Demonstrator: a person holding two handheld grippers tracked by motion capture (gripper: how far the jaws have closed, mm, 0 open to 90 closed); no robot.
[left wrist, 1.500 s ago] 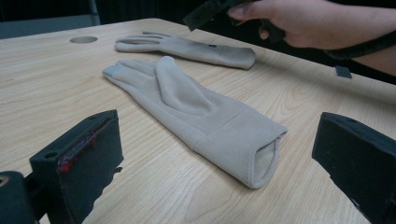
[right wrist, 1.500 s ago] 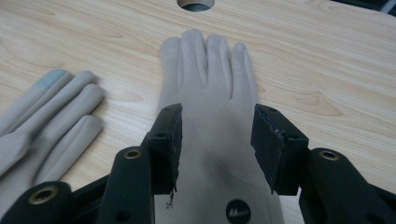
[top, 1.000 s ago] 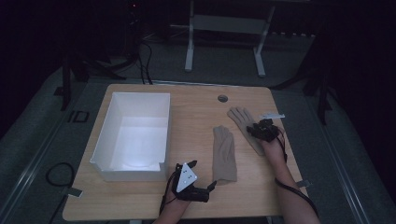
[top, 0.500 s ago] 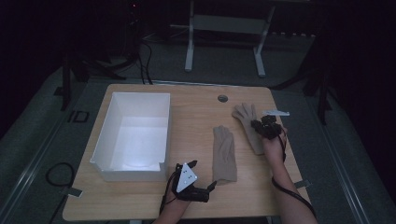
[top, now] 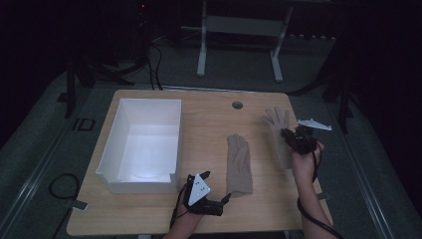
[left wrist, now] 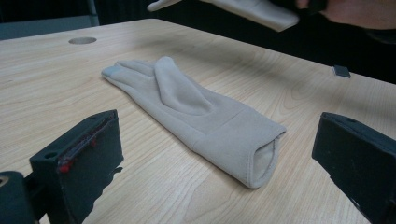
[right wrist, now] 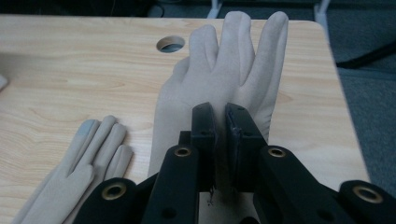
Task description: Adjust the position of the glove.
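Gloves, two beige ones, are on the wooden worktop [top: 209, 119] right of a white box [top: 142, 142]. One glove [right wrist: 219, 74] sits pinched between the right gripper [right wrist: 219, 140] jaws, which press together on its palm, fingers pointing away; it appears lifted off the wood. The other glove [left wrist: 191, 112] lies flat, ahead of the left gripper [left wrist: 215, 154], whose jaws stand spread wide, apart from its cuff.

We've got a light wood tabletop [top: 209, 124] with a round cable hole [top: 237, 105] near the far edge, and a white open box [top: 142, 142] sitting on its left side. Metal frame legs [top: 201, 45] stand on the floor behind.
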